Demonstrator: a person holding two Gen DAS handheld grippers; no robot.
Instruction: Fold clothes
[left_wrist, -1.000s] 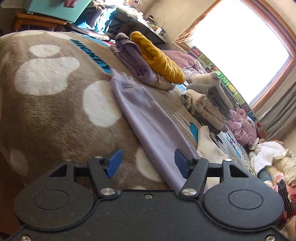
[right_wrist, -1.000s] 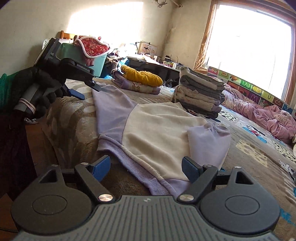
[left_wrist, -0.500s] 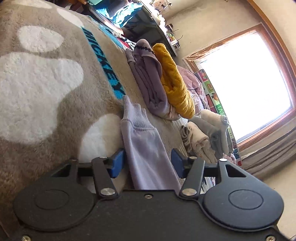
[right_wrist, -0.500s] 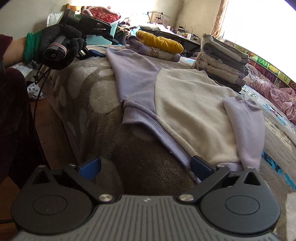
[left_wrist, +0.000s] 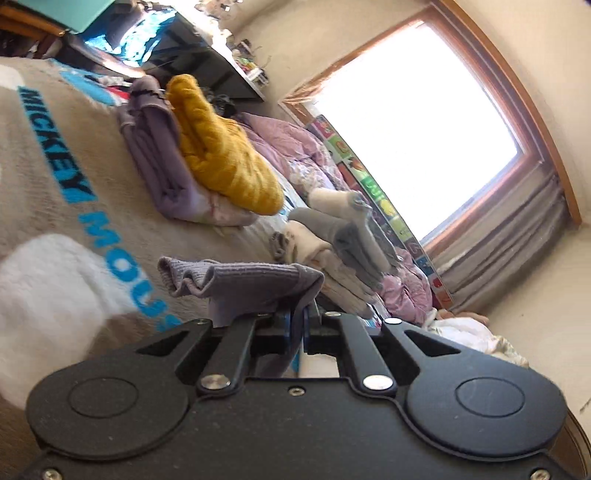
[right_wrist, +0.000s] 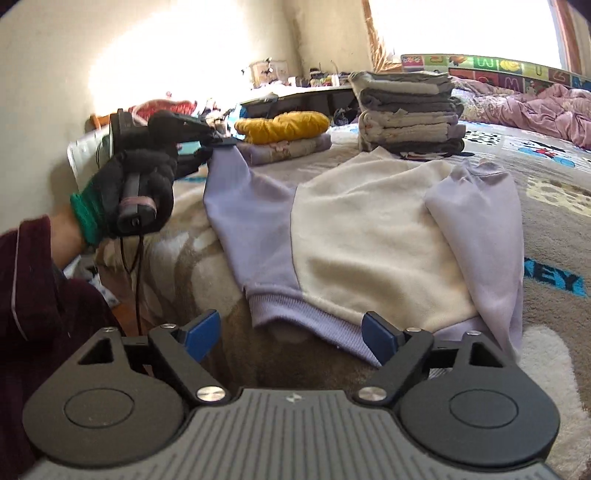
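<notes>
A lilac-and-cream sweatshirt (right_wrist: 369, 229) lies spread on the brown blanket (right_wrist: 554, 332), hem toward me. Its right sleeve (right_wrist: 480, 221) is folded down along the body. My left gripper (left_wrist: 295, 325) is shut on the ribbed cuff (left_wrist: 240, 284) of the other sleeve. In the right wrist view that left gripper (right_wrist: 218, 142), in a gloved hand (right_wrist: 140, 181), holds the cuff up off the bed at the left. My right gripper (right_wrist: 291, 332) sits low at the hem (right_wrist: 314, 317). Its jaws are closing, with the hem just ahead between the fingers and the pads clear of it.
Toward the back of the bed stand a tall stack of folded grey and cream clothes (right_wrist: 406, 114) and a yellow knit on a folded lilac garment (right_wrist: 284, 125). A pink quilt (right_wrist: 535, 110) lies by the window. The bed's edge drops off at the left.
The left gripper closed on the sleeve cuff and lifted it off the blanket. The right gripper rolled level and drew nearer the hem, its jaws narrowing from their widest.
</notes>
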